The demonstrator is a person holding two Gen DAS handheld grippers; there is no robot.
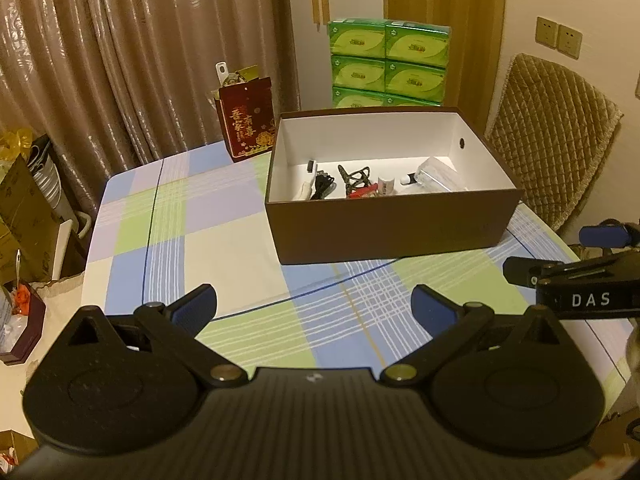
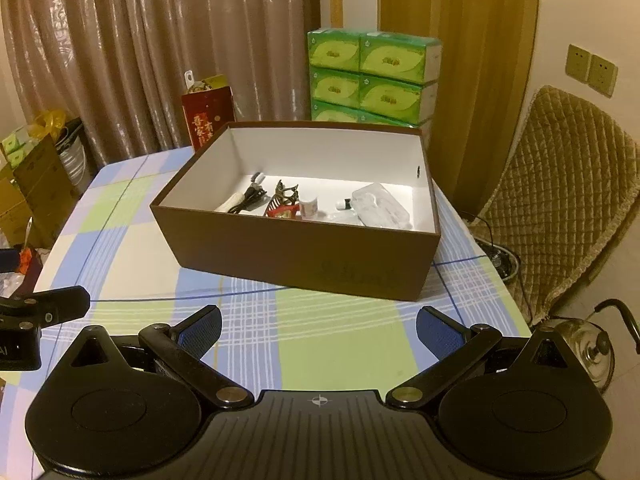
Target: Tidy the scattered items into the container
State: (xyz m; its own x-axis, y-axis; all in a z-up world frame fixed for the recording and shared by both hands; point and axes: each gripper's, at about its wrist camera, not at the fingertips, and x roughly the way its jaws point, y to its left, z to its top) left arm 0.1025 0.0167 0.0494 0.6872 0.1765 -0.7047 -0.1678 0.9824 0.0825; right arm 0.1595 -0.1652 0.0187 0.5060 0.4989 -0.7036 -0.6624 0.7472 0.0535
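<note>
A brown box [image 1: 384, 228] with a white inside stands on the checked tablecloth; it also shows in the right wrist view [image 2: 304, 256]. In it lie a black cable [image 1: 322, 186], a dark hair claw [image 1: 352, 176], a small white jar [image 1: 386, 186], a red packet [image 1: 362, 193] and a clear plastic pack [image 1: 438, 176]. My left gripper [image 1: 314, 306] is open and empty, above the cloth in front of the box. My right gripper [image 2: 318, 330] is open and empty, also in front of the box. The right gripper's side shows in the left view [image 1: 576, 280].
A red gift bag [image 1: 246, 118] stands behind the box at the table's far edge. Green tissue packs [image 1: 386, 62] are stacked beyond. A padded chair [image 1: 548, 140] is on the right, a kettle [image 2: 588, 348] below it. Boxes and bags [image 1: 24, 200] crowd the floor on the left.
</note>
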